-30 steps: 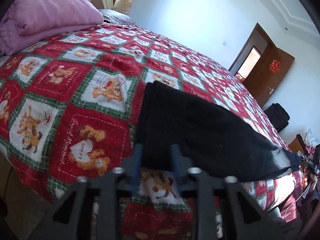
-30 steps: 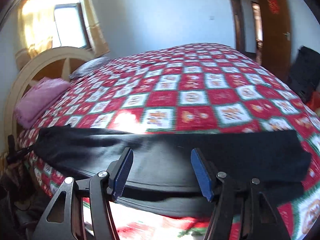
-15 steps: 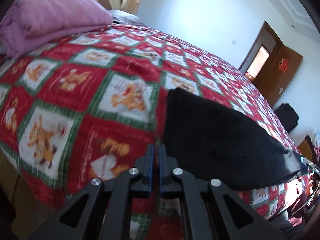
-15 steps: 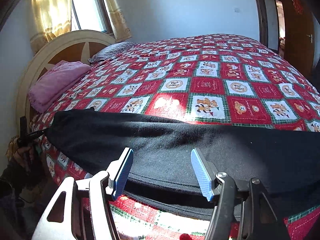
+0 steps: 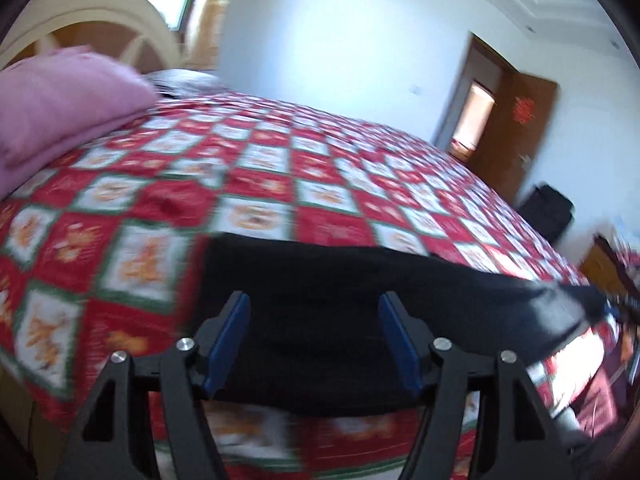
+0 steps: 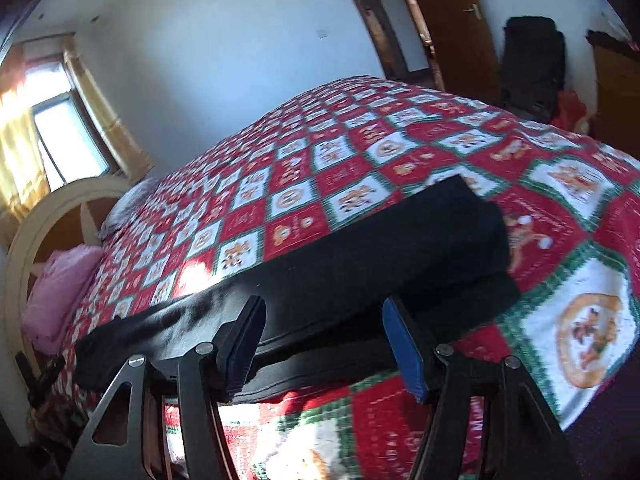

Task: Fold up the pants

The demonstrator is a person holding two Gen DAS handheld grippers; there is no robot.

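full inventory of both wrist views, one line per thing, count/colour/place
pants: 1, black, laid in a long strip along the near edge of the bed
quilt: 1, red, white and green checks with bear pictures, covering the bed
folded blanket: 1, pink, at the head of the bed
pillow: 1, grey, behind the pink blanket
headboard: 1, cream and wood, arched
window: 1, yellow curtains, beside the headboard
door: 1, brown, open, red ornament on it
black bag: 1, by the door wall
left tongs: 1, black with blue pads, open over the pants
right tongs: 1, black with blue pads, open over the pants
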